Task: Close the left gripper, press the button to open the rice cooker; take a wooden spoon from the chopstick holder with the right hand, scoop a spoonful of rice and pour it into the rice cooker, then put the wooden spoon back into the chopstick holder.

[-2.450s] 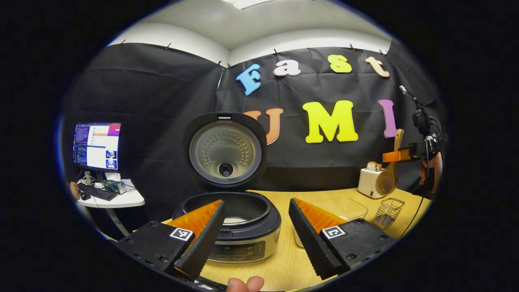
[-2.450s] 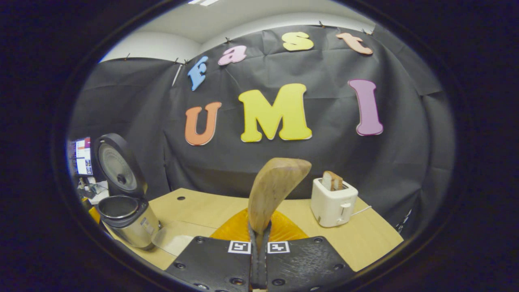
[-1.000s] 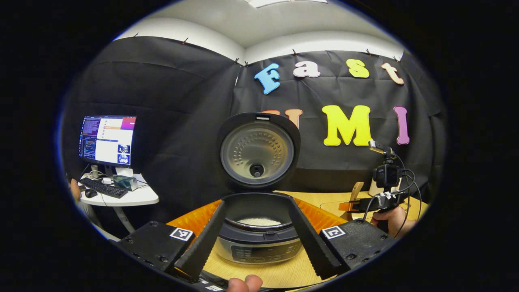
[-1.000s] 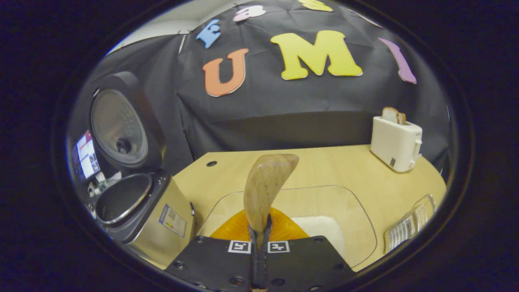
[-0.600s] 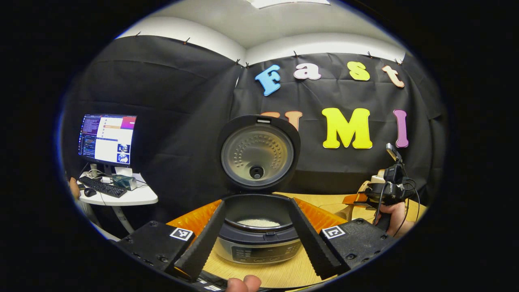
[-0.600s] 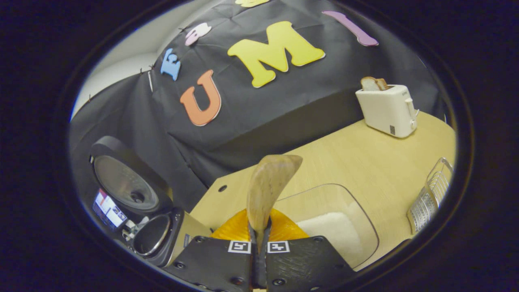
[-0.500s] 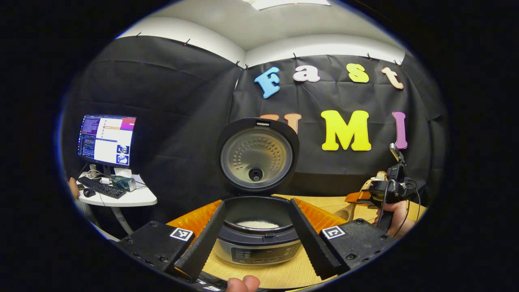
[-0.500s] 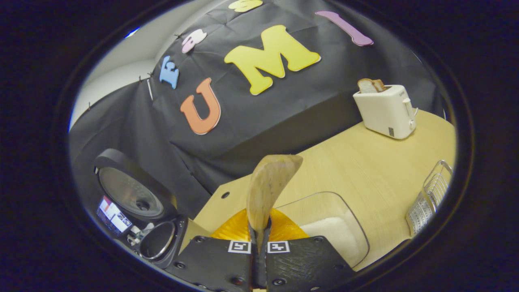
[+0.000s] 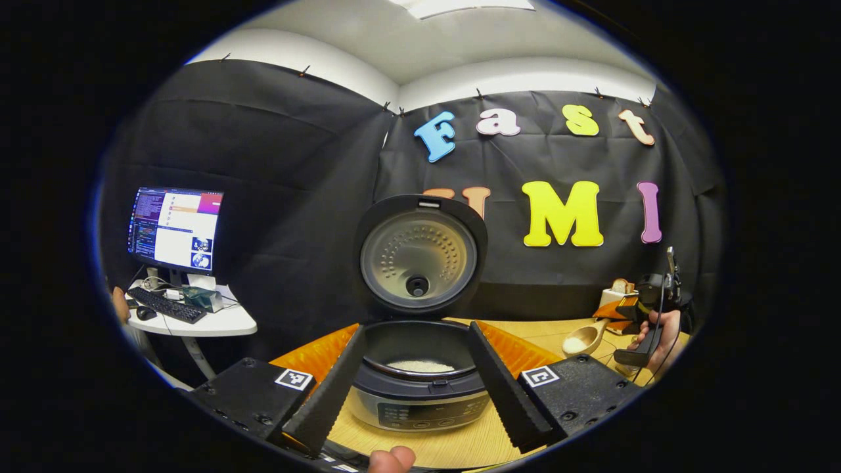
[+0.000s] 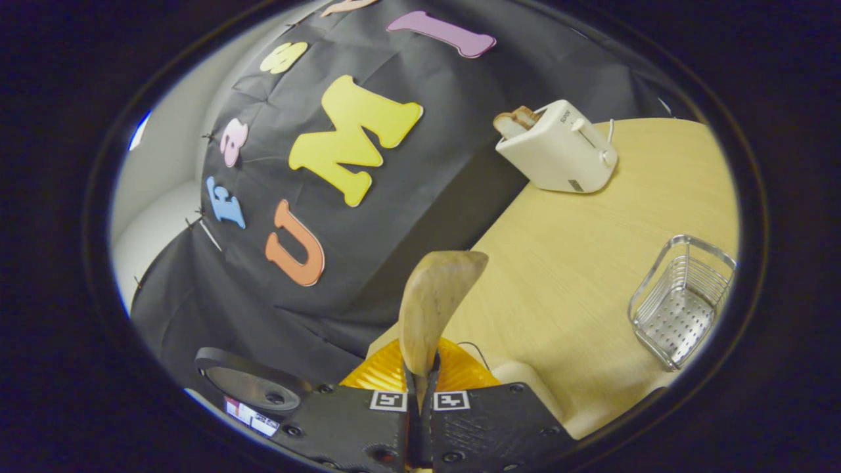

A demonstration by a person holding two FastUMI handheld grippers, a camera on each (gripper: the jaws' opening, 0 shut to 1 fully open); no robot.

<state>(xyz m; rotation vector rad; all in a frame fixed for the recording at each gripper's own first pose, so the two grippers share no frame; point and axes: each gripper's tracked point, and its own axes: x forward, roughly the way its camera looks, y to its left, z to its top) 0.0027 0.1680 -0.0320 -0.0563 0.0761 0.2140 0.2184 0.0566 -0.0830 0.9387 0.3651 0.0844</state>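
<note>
Rice cooker (image 9: 420,387) stands with its lid (image 9: 420,253) raised upright, straight ahead of the left tool (image 9: 414,378), whose two fingers are spread wide apart with nothing between them and frame the pot; a layer of white rice (image 9: 419,365) lies in the bottom of the pot. The left gripper view also shows the right tool (image 9: 614,309) off to the right above the tabletop (image 9: 460,447), held in a hand (image 9: 663,328), with one wooden spoon (image 9: 583,338) in it: the bowl carries a small heap of rice, faces up, and points left toward the cooker, the handle running back to the right into the tool. In the right gripper view the right tool (image 10: 420,394) is clenched on that spoon's handle, and the wooden spoon (image 10: 433,309) runs straight forward from the fingers, seen edge-on so its load is hidden. That view is rolled over and adds one wire chopstick holder (image 10: 683,302) standing on the tabletop (image 10: 591,263), one white toaster (image 10: 558,148) with bread in it near the wall, and the cooker's lid (image 10: 253,387) at the lower left. One monitor (image 9: 174,230) sits on a side desk at the left gripper view's left edge.
</note>
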